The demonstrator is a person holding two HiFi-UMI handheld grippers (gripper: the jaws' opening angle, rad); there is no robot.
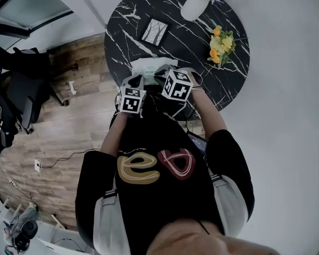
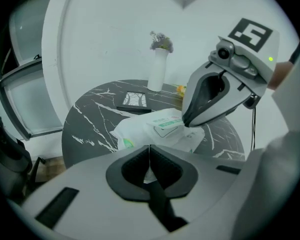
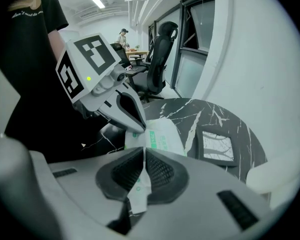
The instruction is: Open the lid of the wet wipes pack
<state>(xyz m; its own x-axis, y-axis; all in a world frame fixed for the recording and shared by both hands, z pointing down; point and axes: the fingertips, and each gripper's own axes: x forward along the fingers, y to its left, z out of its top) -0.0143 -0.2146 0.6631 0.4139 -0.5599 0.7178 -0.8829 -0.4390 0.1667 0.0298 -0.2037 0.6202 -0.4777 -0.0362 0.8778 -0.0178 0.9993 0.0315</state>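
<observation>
Two handheld grippers meet over the soft white wet wipes pack with green print [image 1: 148, 66], which lies at the near edge of the round black marble-patterned surface [image 1: 202, 86], right in front of me.

The left gripper [image 2: 149, 156] sits at the near-left side of the pack. Its fingers [image 2: 134, 166] are pressed together, and a sliver of the pack's white film shows pinched between the pads.

The right gripper [image 3: 144, 159] comes in steeply from the other side. Its fingers [image 3: 161, 170] are closed too, clamped on a strip of white film with green print that runs down between the pads and hangs out below them. From the left gripper view, its tips land at the right end of the rectangular green-printed label flap [image 2: 166, 125] on top of the pack. I cannot tell whether the strip is that flap or the pack's own wrapping.

Further back on the surface there is a small dark-framed picture lying flat [image 1: 155, 32], a white vase with pale purple flowers [image 1: 194, 5] and a bunch of yellow flowers [image 1: 221, 42], all well apart from the pack.
</observation>
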